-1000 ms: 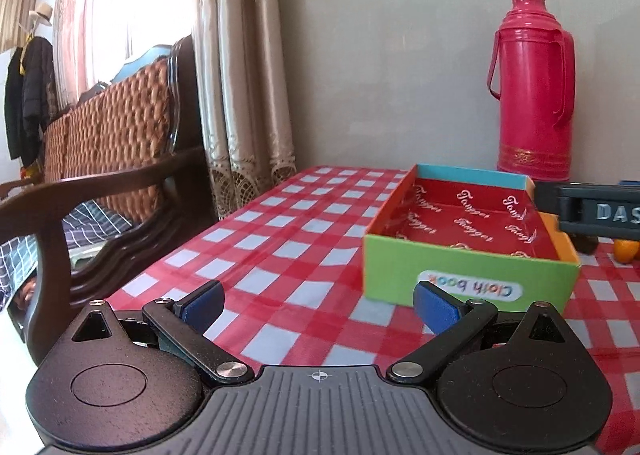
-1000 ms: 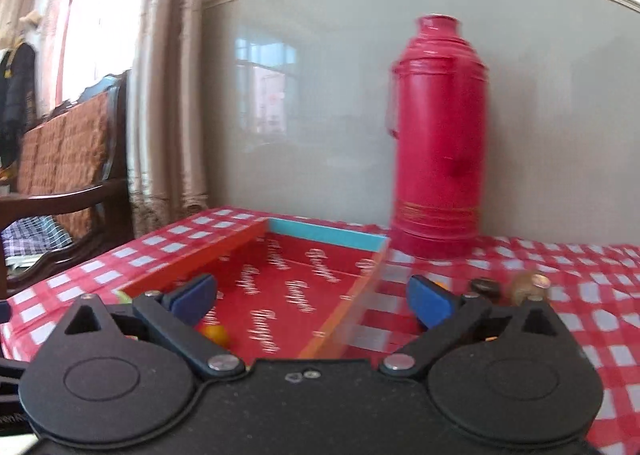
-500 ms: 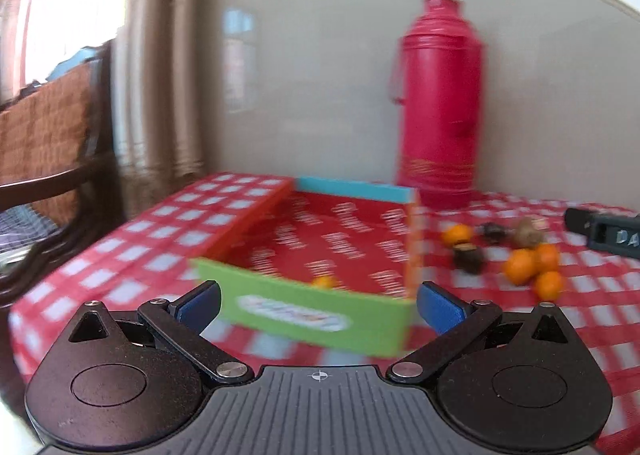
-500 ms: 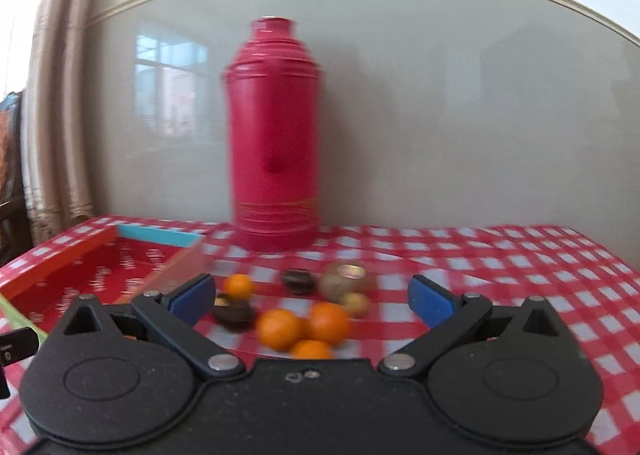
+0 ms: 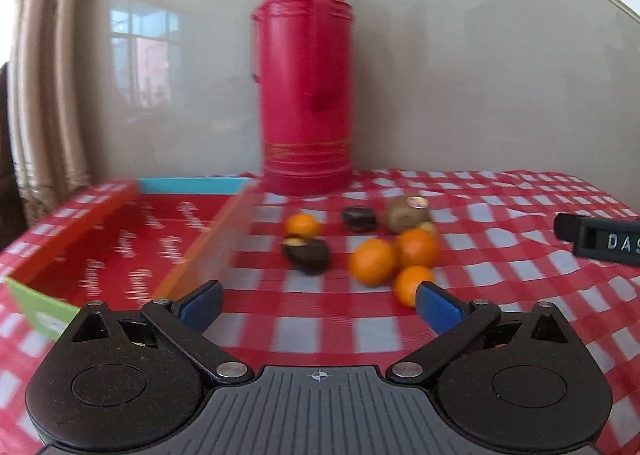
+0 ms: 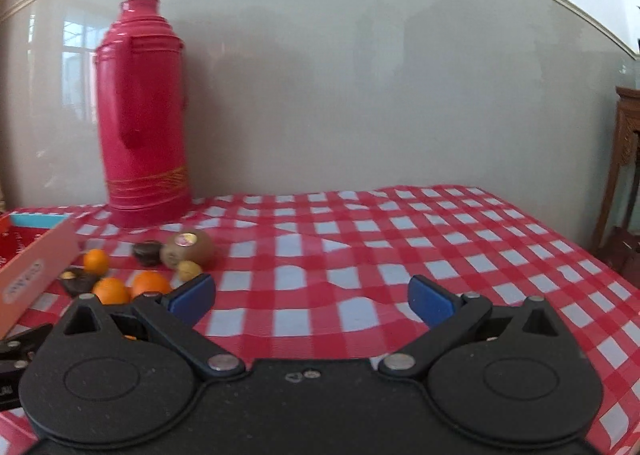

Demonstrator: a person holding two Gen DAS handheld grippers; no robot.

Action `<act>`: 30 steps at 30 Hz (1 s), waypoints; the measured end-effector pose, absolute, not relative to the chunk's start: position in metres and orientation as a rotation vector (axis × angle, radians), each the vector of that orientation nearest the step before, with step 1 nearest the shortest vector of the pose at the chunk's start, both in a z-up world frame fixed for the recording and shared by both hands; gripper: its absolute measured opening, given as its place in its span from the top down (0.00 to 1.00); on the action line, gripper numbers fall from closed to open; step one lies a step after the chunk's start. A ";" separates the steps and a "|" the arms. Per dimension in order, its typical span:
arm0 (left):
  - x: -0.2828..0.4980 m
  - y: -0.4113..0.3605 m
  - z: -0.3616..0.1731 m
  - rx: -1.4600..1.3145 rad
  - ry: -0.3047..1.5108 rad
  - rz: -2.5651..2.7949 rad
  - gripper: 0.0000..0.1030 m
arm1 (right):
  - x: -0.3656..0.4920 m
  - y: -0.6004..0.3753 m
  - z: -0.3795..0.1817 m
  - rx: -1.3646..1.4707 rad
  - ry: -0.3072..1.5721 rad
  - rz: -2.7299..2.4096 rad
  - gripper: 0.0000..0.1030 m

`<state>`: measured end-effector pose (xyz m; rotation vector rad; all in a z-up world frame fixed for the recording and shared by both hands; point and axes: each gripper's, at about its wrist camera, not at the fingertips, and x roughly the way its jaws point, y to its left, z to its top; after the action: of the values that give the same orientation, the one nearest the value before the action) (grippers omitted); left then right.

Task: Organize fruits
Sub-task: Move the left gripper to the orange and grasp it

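Jaws apart, empty, box (image 5: 120, 239) cut off

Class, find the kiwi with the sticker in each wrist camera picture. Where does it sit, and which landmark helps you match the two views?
Left wrist: kiwi right of centre, behind the oranges.
Right wrist: kiwi at lower left, above the left fingertip.
Shared landmark: red thermos behind it.
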<state>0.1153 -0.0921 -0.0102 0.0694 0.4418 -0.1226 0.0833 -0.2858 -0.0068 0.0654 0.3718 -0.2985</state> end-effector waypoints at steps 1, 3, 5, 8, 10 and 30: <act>0.119 -0.099 -0.011 0.069 0.449 -0.132 0.15 | 0.086 -0.289 -0.009 0.069 0.377 -0.306 0.06; 0.126 -0.113 -0.015 0.068 0.461 -0.148 0.20 | 0.092 -0.296 -0.014 0.082 0.393 -0.321 0.06; 0.133 -0.126 -0.019 0.077 0.470 -0.156 0.20 | 0.098 -0.301 -0.016 0.098 0.403 -0.325 0.06; 0.141 -0.139 -0.022 0.085 0.476 -0.172 0.22 | 0.101 -0.304 -0.016 0.095 0.397 -0.327 0.06; 0.148 -0.146 -0.025 0.097 0.489 -0.181 0.32 | 0.102 -0.306 -0.017 0.087 0.402 -0.327 0.06; 0.133 -0.114 0.000 0.105 0.468 -0.188 0.70 | 0.101 -0.289 -0.008 0.095 0.397 -0.290 0.06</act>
<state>0.1327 -0.1138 -0.0002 0.1053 0.4683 -0.1875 0.1005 -0.2892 -0.0084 0.0946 0.3968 -0.2899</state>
